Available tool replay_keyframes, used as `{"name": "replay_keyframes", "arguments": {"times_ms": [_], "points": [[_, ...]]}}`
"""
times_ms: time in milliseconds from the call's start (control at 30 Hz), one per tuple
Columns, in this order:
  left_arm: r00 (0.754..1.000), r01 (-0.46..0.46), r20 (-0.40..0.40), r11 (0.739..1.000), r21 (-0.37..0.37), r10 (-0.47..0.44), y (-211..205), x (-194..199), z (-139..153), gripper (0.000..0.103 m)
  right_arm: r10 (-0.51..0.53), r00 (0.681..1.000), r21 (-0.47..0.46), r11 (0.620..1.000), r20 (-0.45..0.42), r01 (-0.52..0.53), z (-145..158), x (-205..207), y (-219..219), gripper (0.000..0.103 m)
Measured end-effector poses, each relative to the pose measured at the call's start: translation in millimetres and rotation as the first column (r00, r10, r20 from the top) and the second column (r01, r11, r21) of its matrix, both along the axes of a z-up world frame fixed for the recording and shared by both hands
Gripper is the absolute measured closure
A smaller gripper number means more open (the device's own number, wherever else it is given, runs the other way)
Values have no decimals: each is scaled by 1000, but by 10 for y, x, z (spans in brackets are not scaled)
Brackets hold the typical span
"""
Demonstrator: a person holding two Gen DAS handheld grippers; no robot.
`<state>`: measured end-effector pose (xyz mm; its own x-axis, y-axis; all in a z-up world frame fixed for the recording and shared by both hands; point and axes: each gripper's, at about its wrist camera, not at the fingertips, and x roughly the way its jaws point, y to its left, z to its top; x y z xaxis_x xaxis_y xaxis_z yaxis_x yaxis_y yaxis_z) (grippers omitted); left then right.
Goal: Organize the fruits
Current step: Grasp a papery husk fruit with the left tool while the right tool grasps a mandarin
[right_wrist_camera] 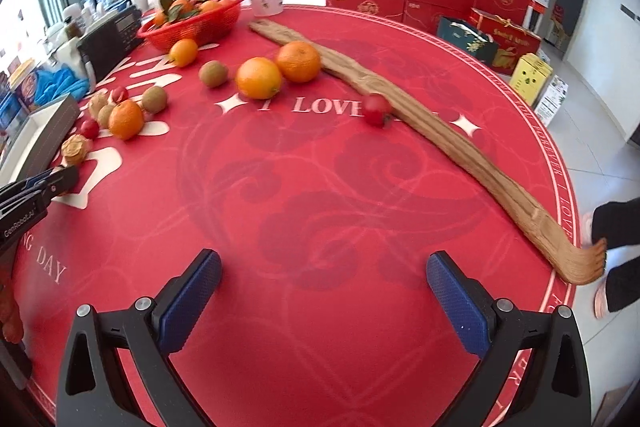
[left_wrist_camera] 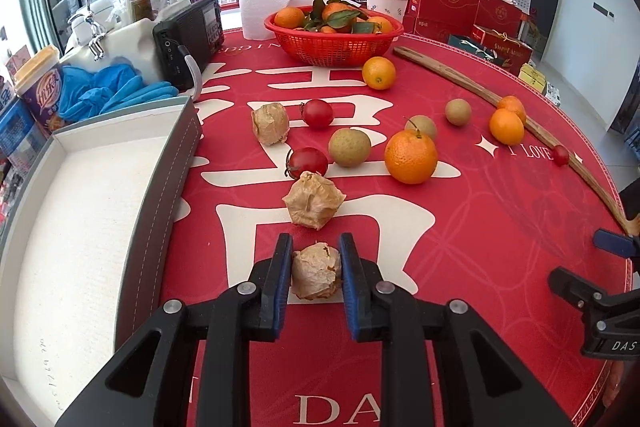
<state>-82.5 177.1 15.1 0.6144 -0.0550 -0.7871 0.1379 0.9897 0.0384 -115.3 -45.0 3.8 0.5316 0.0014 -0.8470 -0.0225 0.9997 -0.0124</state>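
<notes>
Papery husk fruit [left_wrist_camera: 316,271] between left gripper [left_wrist_camera: 316,259] pads, hidden from right wrist view.

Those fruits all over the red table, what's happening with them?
Someone is sorting fruit with two hand-held claws. The left claw is closed around a papery husked fruit near the table's edge, beside an open white box. The right claw is wide open over bare cloth, holding nothing. Oranges, small green-brown fruits, tomatoes and more husked fruits lie loose on the table, and a red basket holds leafy oranges.
</notes>
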Motion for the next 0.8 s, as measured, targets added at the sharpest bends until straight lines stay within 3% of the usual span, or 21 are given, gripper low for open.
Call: {"name": "replay_keyframes", "arguments": {"times_ms": [100,167,400,500,567,633,733,800], "points": [[1000,9,2,1000,13,-9,7,5,-1,70,64,997,5,998,-33,-64,-14,199,314,0],[1000,1,-7,1000,-16,-1,75,18,-4,64,112,993,9,994,-29,-112,-19,391,519,0],[1000,-2,-16,1000,-14,2,124,30,-3,60,173,985,21,985,-16,-173,-17,908,983,2],[1000,-13,-15,1000,-12,13,104,36,-3,60,179,984,6,984,5,-179,-4,967,1102,11],[1000,-6,-8,1000,-15,6,89,39,-6,61,198,980,5,980,21,-199,29,973,1178,25],[1000,8,-6,999,-39,-8,100,33,2,79,221,975,13,975,40,-221,65,968,1235,63],[1000,18,-10,993,-115,-20,171,5,13,79,216,974,76,972,60,-221,74,939,1160,67],[1000,19,8,993,-117,-18,190,-35,36,79,202,977,104,973,64,-208,83,899,1062,67]]}}
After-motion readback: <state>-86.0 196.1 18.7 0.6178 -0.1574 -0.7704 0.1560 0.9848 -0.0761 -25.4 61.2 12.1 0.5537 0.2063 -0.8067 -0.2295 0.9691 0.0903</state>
